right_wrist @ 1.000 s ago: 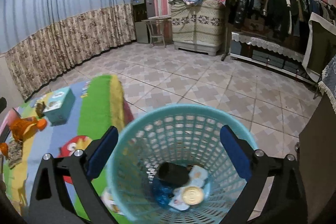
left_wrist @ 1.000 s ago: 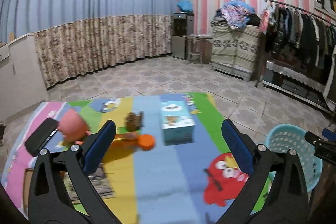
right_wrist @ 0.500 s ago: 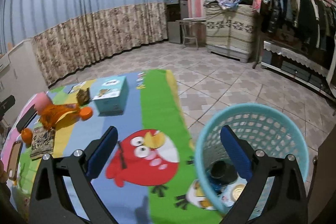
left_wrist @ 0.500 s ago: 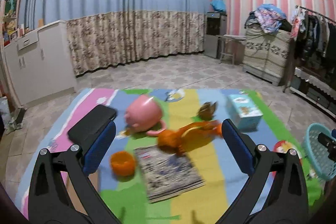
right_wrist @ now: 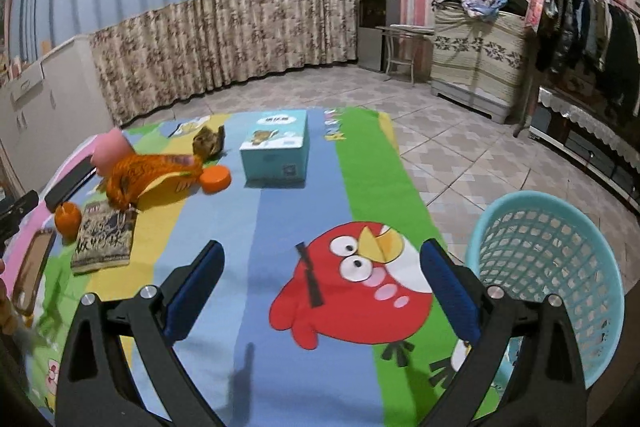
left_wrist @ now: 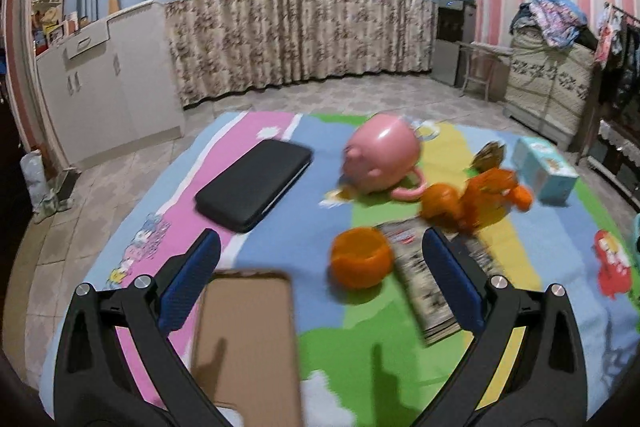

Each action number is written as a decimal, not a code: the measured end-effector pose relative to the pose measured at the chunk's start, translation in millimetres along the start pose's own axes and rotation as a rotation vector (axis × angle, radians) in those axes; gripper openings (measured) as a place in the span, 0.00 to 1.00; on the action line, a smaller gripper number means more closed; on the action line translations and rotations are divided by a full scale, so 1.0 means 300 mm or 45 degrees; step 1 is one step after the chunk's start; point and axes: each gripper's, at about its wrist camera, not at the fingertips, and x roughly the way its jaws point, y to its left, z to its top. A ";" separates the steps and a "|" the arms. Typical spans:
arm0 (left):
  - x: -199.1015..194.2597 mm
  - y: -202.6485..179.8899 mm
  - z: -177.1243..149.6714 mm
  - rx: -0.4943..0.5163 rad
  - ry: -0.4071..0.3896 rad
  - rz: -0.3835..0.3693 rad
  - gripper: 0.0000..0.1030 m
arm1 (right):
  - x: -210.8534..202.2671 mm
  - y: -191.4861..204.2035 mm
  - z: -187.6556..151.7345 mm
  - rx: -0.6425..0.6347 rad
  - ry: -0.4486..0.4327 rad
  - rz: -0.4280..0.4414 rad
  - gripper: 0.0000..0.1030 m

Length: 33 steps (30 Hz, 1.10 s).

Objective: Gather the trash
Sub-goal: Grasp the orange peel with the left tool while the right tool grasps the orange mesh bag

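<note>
My left gripper (left_wrist: 320, 279) has its blue-padded fingers (left_wrist: 192, 283) spread wide with nothing between them, hovering above the near end of the cartoon play mat (left_wrist: 260, 227). Just under the left finger lies a brown phone case (left_wrist: 248, 339), and just beyond the right finger sit half an orange peel cup (left_wrist: 360, 263) and a magazine (left_wrist: 436, 287). Further out I see a crumpled orange wrapper (left_wrist: 476, 199), a pink piggy toy (left_wrist: 380, 159), a black flat case (left_wrist: 256, 183) and a light blue tissue box (left_wrist: 544, 171).

My right gripper (right_wrist: 322, 291) is also spread apart and empty, poised over the red bird print (right_wrist: 352, 291) on the mat. Beside its right finger, on the tiled floor (right_wrist: 480, 155) at the mat's edge, stands the turquoise mesh trash basket (right_wrist: 548, 275); I cannot tell its contents from here. The loose trash lies well apart from it at the mat's far left: the orange wrapper, an orange cap (right_wrist: 216, 179) touching it, and a small brown crumpled scrap (right_wrist: 208, 145) near the tissue box.
</note>
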 end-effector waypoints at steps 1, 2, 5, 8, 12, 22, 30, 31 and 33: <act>0.007 0.011 -0.007 -0.006 0.010 0.005 0.95 | 0.006 0.005 -0.002 -0.001 0.008 0.003 0.93; 0.015 0.027 -0.015 -0.019 0.025 0.010 0.95 | 0.009 0.008 -0.004 0.000 0.012 0.005 0.93; 0.032 0.064 -0.030 -0.068 0.071 -0.006 0.95 | 0.024 0.014 -0.012 0.005 0.030 0.012 0.93; 0.039 0.088 -0.042 -0.085 0.089 -0.013 0.95 | 0.040 0.023 -0.016 0.010 0.043 0.017 0.93; 0.046 0.075 -0.036 -0.063 0.097 -0.011 0.95 | 0.062 0.043 -0.026 -0.008 0.059 0.013 0.93; 0.140 -0.043 0.005 0.049 0.197 -0.117 0.95 | 0.109 0.114 -0.046 -0.079 0.100 0.012 0.93; 0.229 -0.075 -0.013 0.071 0.330 -0.175 0.70 | 0.119 0.149 -0.045 -0.080 0.119 0.049 0.93; 0.234 -0.072 -0.013 0.060 0.338 -0.188 0.65 | 0.121 0.156 -0.045 -0.079 0.121 0.061 0.93; 0.236 -0.064 -0.013 0.039 0.336 -0.217 0.51 | 0.130 0.185 -0.048 -0.095 0.135 0.079 0.93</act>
